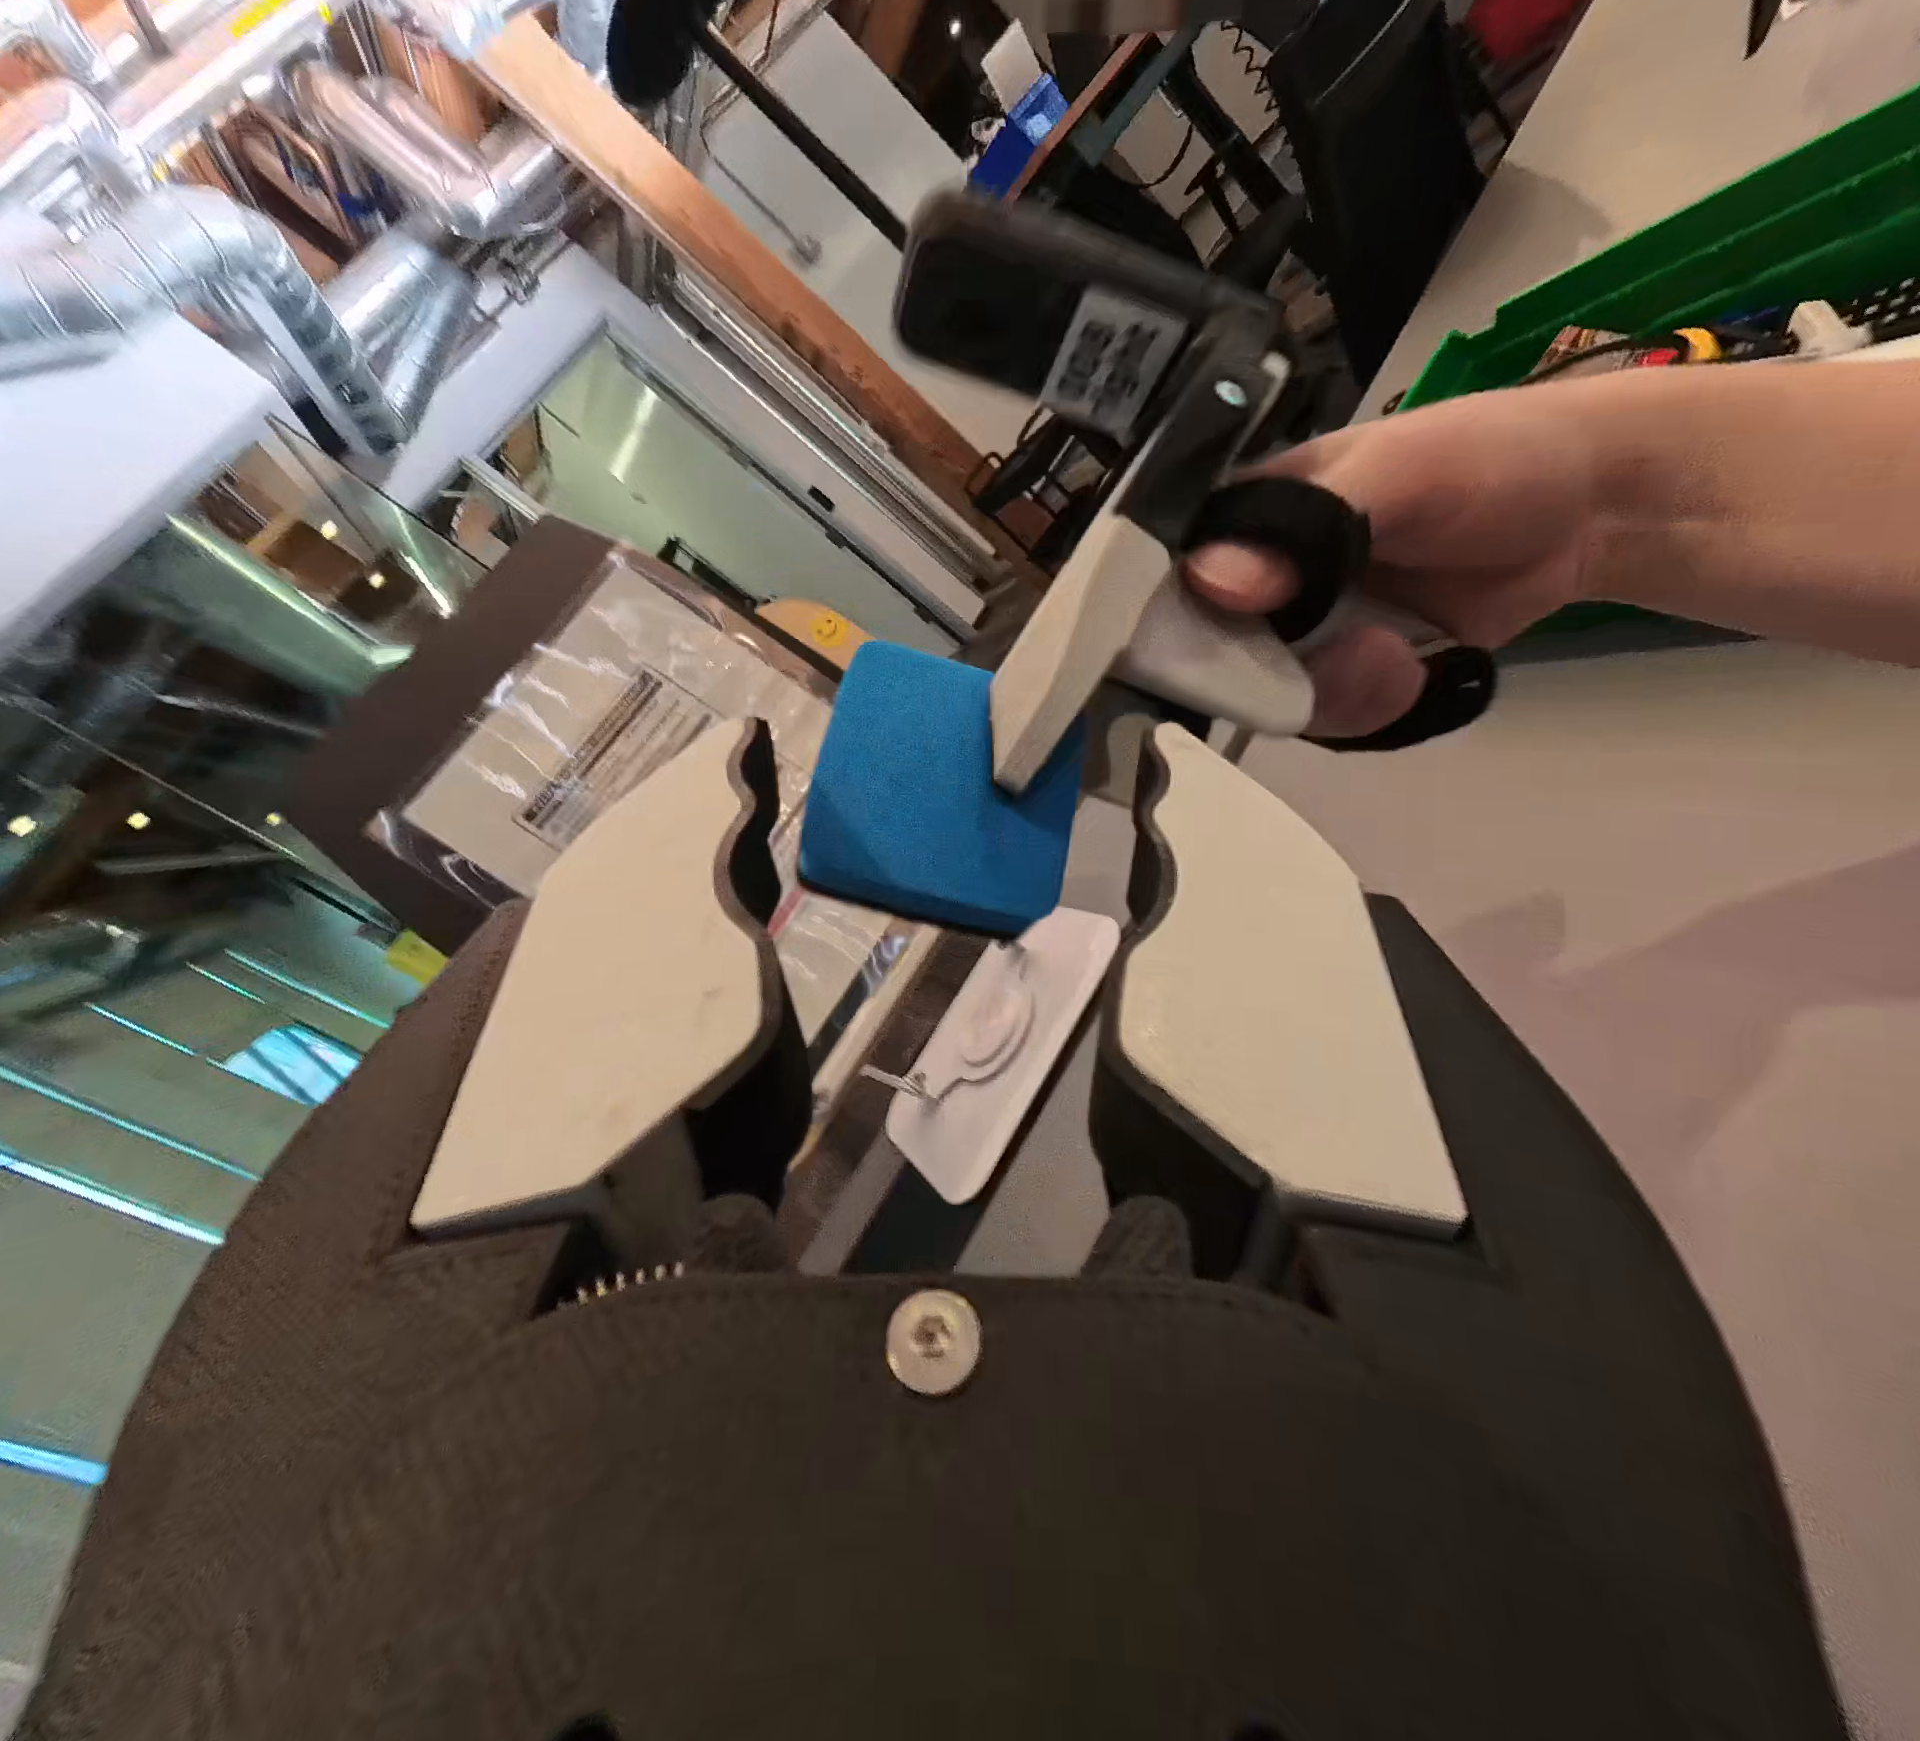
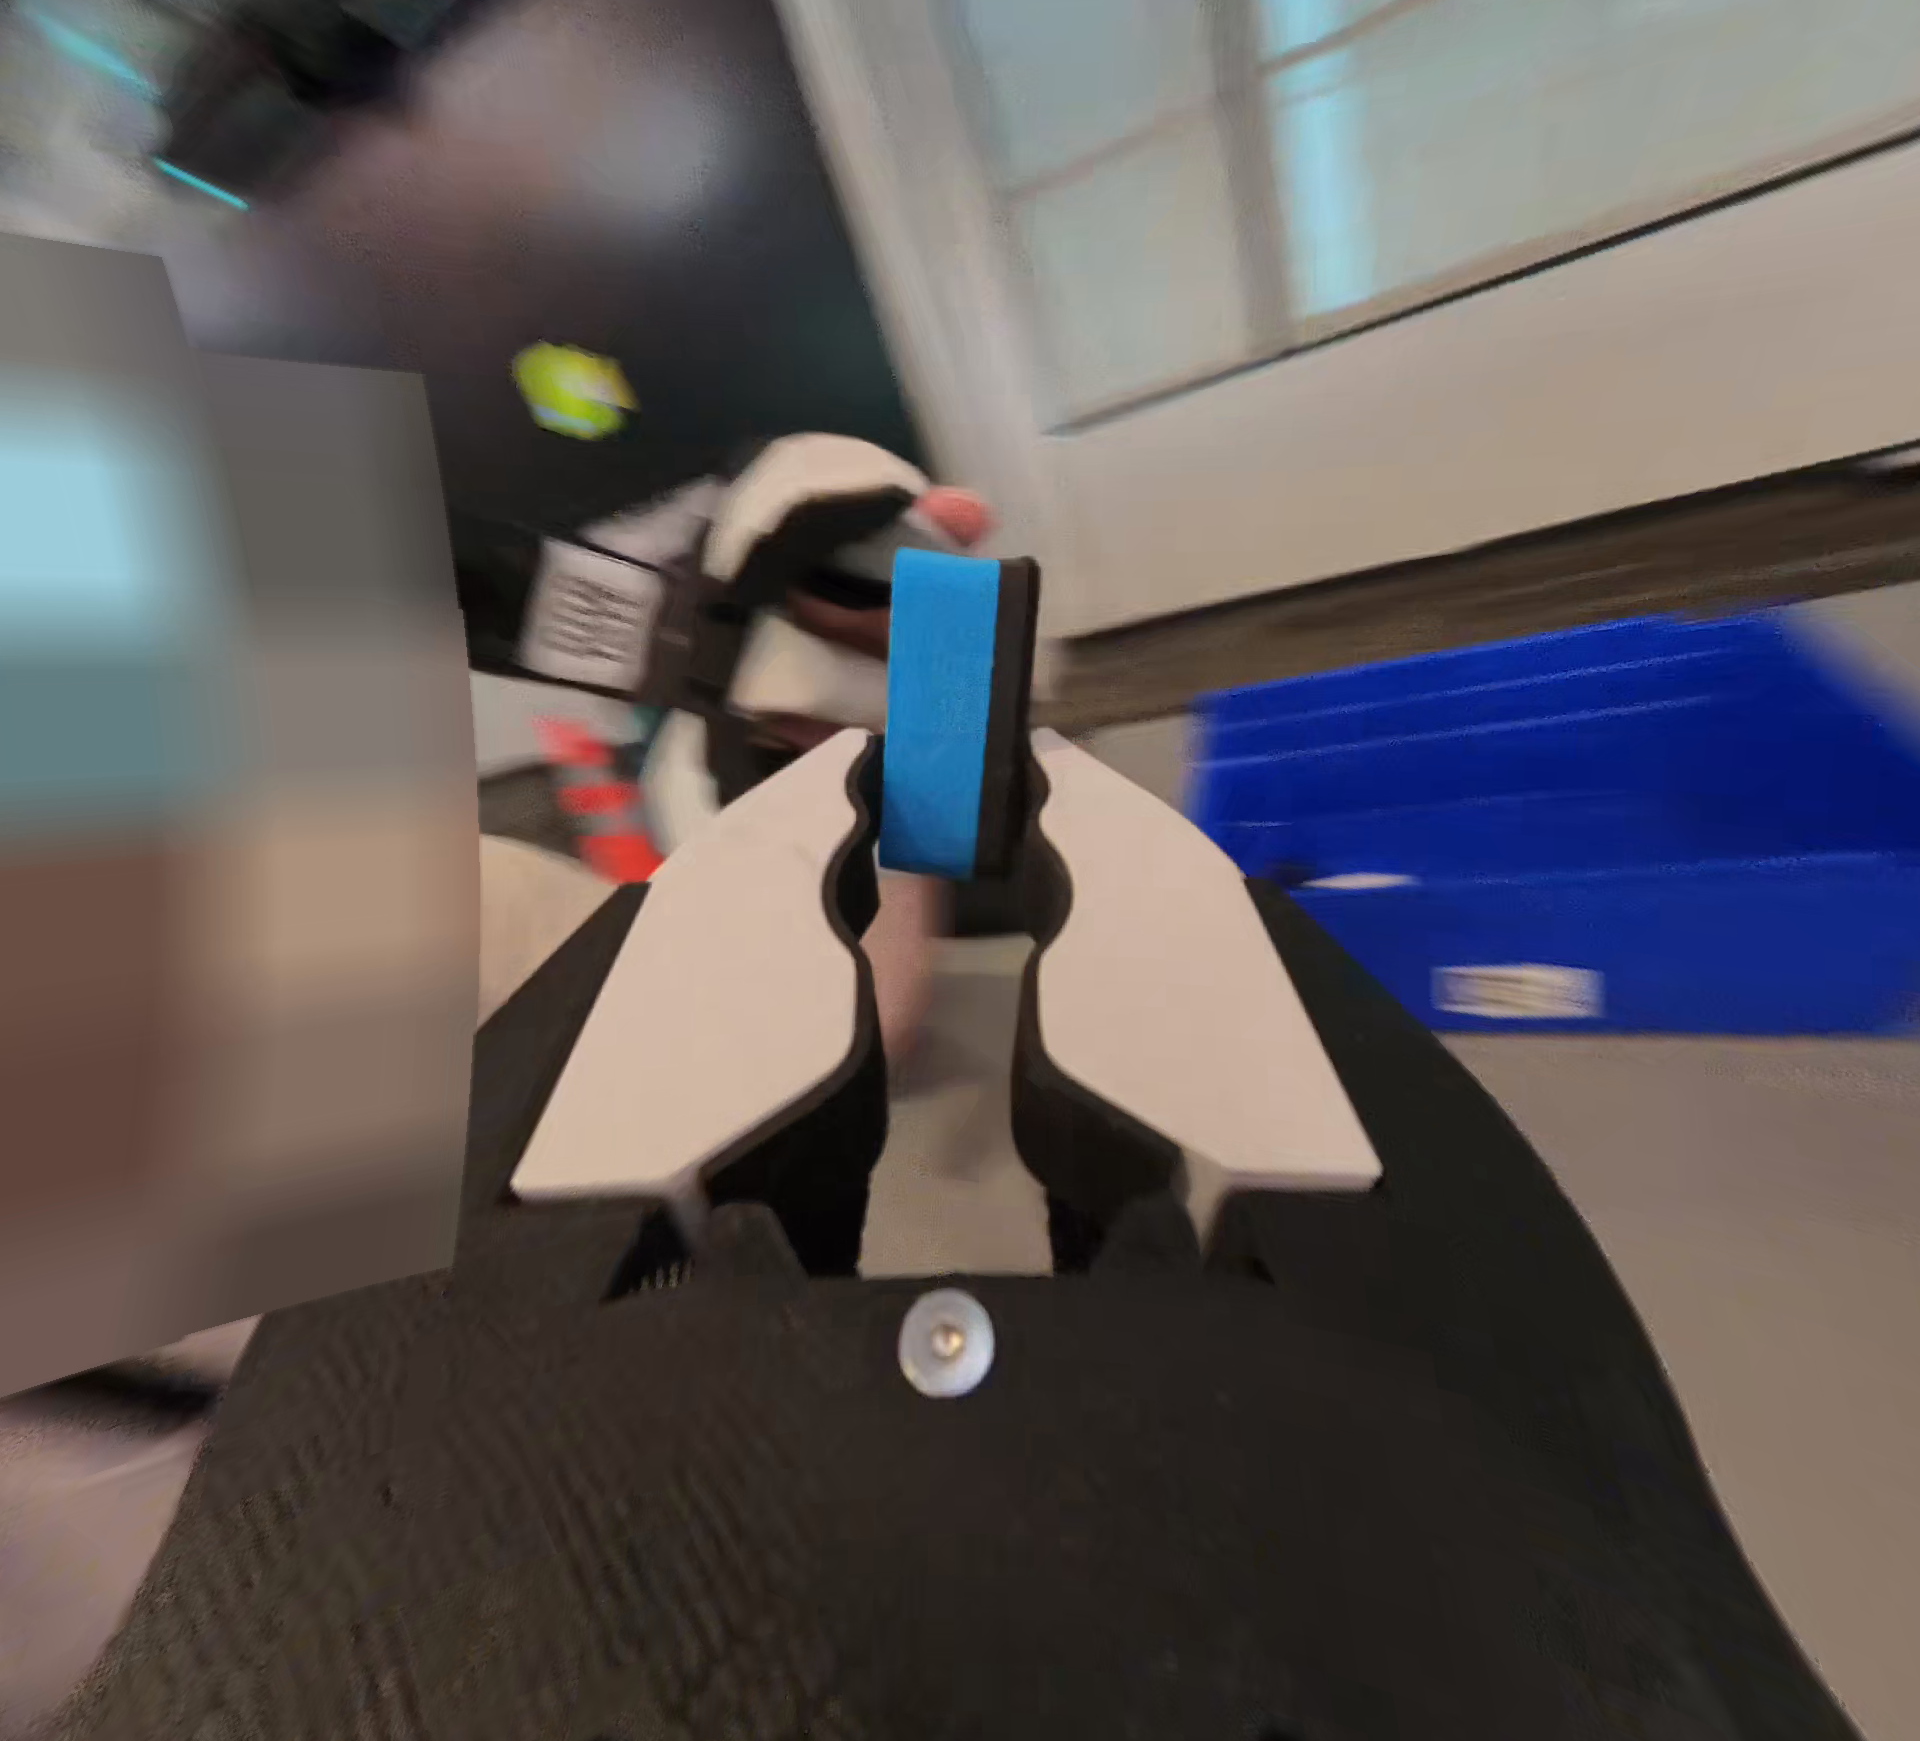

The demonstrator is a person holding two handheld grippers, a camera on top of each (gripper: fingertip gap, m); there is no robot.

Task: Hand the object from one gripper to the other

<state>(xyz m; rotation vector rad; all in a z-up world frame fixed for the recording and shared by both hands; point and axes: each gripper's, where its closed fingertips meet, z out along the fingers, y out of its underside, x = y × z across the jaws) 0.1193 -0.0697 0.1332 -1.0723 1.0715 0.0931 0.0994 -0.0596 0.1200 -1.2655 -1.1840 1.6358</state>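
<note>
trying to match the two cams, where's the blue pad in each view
Left wrist view: blue pad centre, broad face showing, just beyond the open left claw.
Right wrist view: blue pad centre, edge-on, pinched in the right claw.
Shared landmark: right claw, gripping the pad's corner.

Silver ventilation ducts run along a wooden beam overhead in the left wrist view, above glass partitions. A green bin sits on the pale grey floor. In the blurred right wrist view, a blue crate lies below a large window.
</note>
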